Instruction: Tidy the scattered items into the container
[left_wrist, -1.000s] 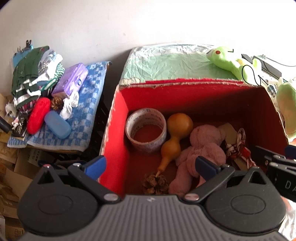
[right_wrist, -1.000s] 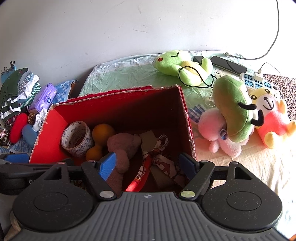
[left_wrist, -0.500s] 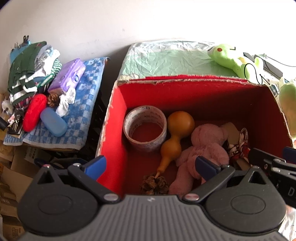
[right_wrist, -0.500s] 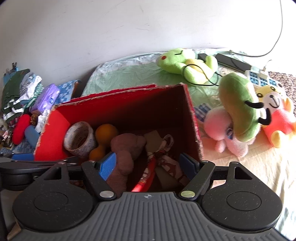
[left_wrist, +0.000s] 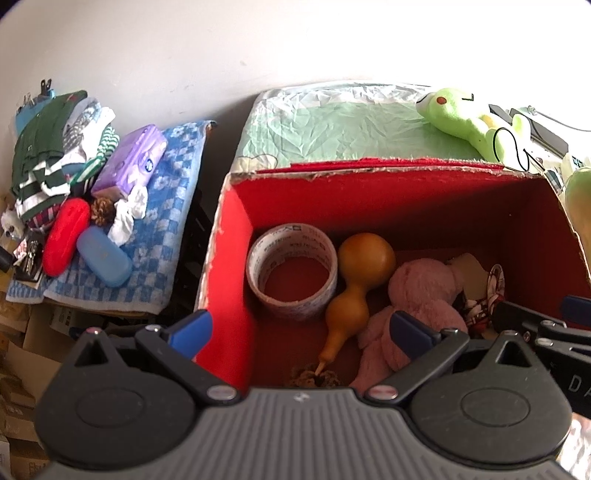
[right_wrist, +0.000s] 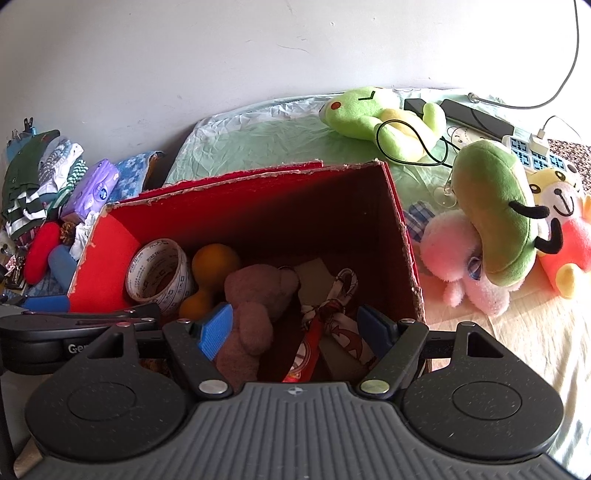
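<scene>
A red cardboard box (left_wrist: 229, 236) (right_wrist: 400, 229) stands on the bed and holds a tape roll (left_wrist: 291, 275) (right_wrist: 159, 273), an orange gourd (left_wrist: 354, 284) (right_wrist: 210, 273), a pink plush bear (left_wrist: 417, 299) (right_wrist: 258, 299), a pine cone (left_wrist: 314, 378) and a patterned cloth pouch (right_wrist: 332, 317). My left gripper (left_wrist: 299, 330) is open over the box's near left corner, holding nothing. Over the box's near side my right gripper (right_wrist: 295, 328) is open too, and empty. Each gripper shows at the edge of the other's view.
Left of the box, a blue checked towel (left_wrist: 162, 221) carries a purple tissue pack (left_wrist: 129, 166), red case (left_wrist: 66, 236), blue case (left_wrist: 103, 256) and folded clothes (left_wrist: 48, 147). Plush toys lie right: green frog (right_wrist: 373, 114), avocado (right_wrist: 495, 210), pink one (right_wrist: 450, 251), yellow bear (right_wrist: 565, 225). Cables, power strip (right_wrist: 532, 155) behind.
Both grippers have risen and pulled back slightly, so the box appears lower in each view. Both stay open and empty; nothing in the box has moved.
</scene>
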